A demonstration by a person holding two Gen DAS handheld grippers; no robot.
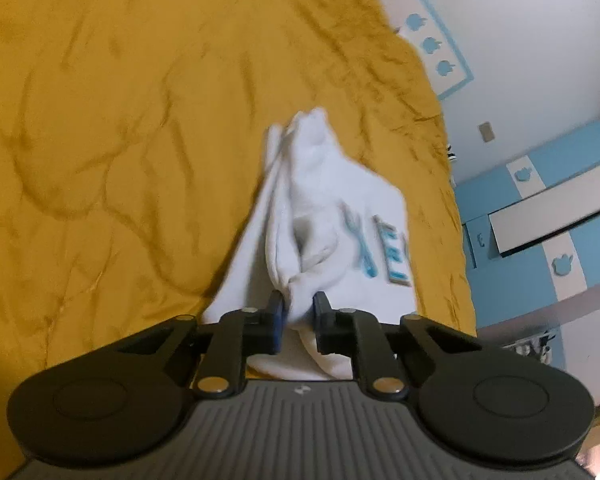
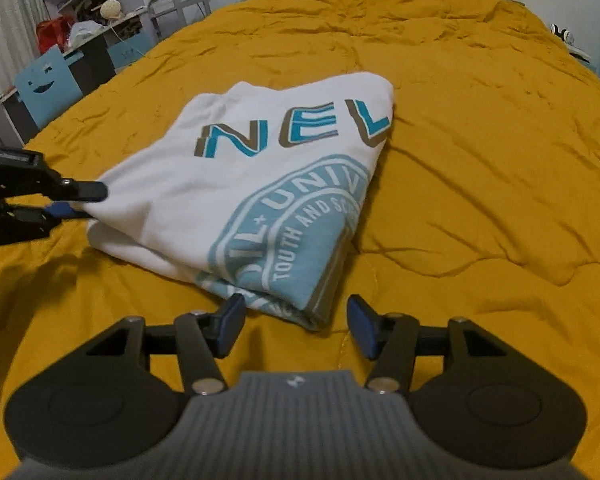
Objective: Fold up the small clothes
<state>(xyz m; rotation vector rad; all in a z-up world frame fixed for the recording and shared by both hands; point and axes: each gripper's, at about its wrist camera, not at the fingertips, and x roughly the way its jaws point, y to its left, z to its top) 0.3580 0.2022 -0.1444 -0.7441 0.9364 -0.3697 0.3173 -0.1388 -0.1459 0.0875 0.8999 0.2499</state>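
The words on the folded white shirt [image 2: 244, 184] were partly cut off at its folds. The left gripper [image 1: 298, 304] pinched the shirt's edge. The right gripper [image 2: 296, 322] hung low, wide apart, just beside the shirt's near corner on the yellow blanket [image 2: 480, 160].

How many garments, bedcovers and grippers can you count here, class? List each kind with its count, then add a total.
White printed T-shirt: 1
Mustard-yellow bedcover: 1
Grippers: 2, the left gripper pinching the shirt, the right gripper open beside it
Total: 4
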